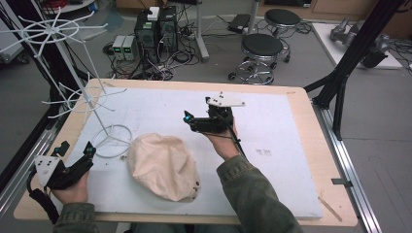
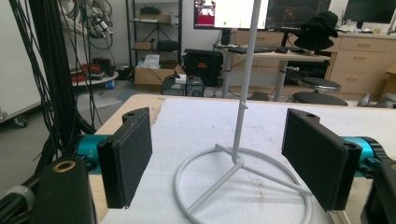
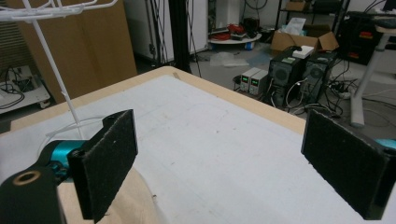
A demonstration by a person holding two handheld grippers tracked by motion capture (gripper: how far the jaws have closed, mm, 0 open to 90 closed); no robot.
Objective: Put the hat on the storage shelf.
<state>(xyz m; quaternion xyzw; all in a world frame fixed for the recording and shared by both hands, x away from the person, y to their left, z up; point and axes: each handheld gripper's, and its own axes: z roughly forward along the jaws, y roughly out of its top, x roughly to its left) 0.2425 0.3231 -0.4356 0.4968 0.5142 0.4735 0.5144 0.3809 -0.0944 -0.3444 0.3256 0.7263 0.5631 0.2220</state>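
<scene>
High view: I see the worktop (image 1: 291,160) w/ a white sheet over it, a beige cap (image 1: 163,165) lying flat near the front edge, roughly centre-left, not touched by either gripper. White wire stand (image 1: 80,85) sits at the left, ring base just beside the cap's left edge, pole leaning up toward far-left. Left gripper (image 1: 75,153) is at the front-left corner, jaws spread apart, nothing between them, aimed at the ring base. Left gripper view confirms: both pads wide, stand base (image 2: 243,184) and pole in the gap but farther off, not gripped. Right gripper (image 1: 187,118) is held above the sheet, mid-worktop, beyond the cap, pointing left. Right gripper view: jaws released, wide apart, bare sheet between; cap (image 3: 135,205) edge shows at the bottom by the left pad.
</scene>
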